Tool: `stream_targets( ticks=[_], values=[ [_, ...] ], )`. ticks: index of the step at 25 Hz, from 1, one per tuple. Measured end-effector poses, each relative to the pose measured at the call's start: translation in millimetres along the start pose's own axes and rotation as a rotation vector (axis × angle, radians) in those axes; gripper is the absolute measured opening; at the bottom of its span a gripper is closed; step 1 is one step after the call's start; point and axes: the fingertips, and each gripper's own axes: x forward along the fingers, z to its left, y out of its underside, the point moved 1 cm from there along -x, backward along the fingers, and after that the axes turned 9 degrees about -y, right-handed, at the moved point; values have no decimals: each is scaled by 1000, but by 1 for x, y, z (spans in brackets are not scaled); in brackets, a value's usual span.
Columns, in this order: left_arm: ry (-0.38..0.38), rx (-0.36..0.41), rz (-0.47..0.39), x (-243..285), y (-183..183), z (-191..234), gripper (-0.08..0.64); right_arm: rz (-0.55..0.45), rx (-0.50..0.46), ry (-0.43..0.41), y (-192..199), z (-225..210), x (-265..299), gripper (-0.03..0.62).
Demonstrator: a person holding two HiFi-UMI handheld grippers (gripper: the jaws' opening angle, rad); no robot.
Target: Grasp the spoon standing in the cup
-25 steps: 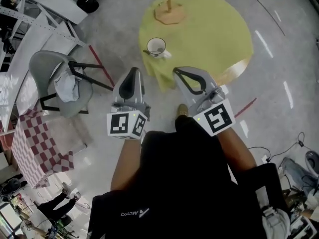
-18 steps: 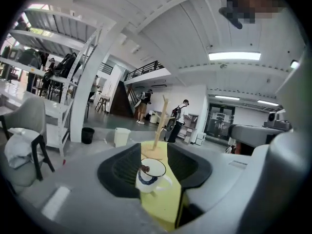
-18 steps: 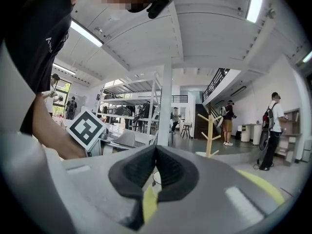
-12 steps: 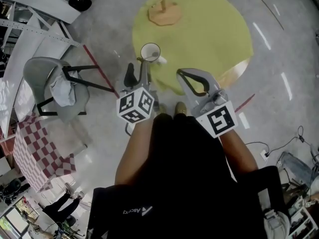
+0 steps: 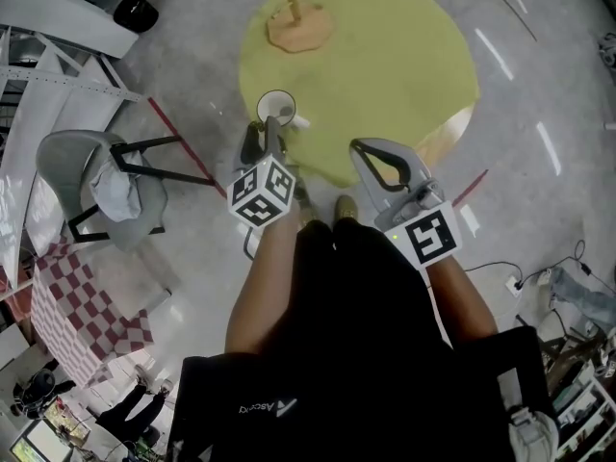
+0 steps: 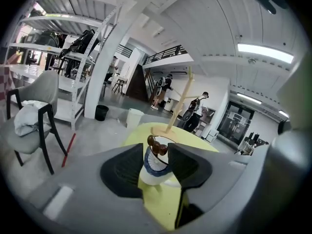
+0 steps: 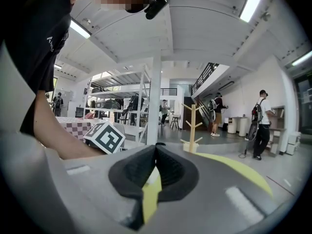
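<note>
- The left gripper (image 6: 156, 151) has its jaws spread and closing; the pads stand on either side of the spoon (image 6: 157, 145) and cup (image 6: 152, 175), and neither pad presses on them.
- The spoon stands upright in the cup. Only its handle shows above the rim: dark brown and glossy, with a knobbly end of rounded lumps. It sits closer to the right-hand pad.
- The cup is white with a blue band under the rim. From the head view it is round-mouthed, with a small handle on the side towards the right gripper.
- The cup stands near the edge of the surface (image 5: 385, 65), a round top under a yellow-green cloth, on the side nearest the person.
- The right gripper (image 7: 155, 152) has its jaws pressed together with nothing between them. It is held just beside the left one, over the near edge of the surface.
- A wooden stand (image 5: 296, 22) rises at the far side of the surface, well apart from the cup.
- On the floor to the left stands a grey chair (image 5: 87, 162) with a white cloth on its seat.
</note>
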Motion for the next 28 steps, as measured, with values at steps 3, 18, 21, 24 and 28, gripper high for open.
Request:
stream_targets(
  ticks=[3,18,21,24,28],
  values=[
    [-3,13,-6,2,-3,-1,87,10,6,12,5,-4,-5,3],
    [197,205,-148,-32,-57,-22,49,1,28,10,4,-3,4,3],
    [278,261,-202,-56,-77,-35,48,-29,32,17,-9,-4,8,3],
    [342,297,-262,-82,-99,-44,49,-74,33,17,-27,-3,12,3],
    [408,325,-332,-117,-128,-51,49,-128,46,13,-52,4,12,3]
  ],
)
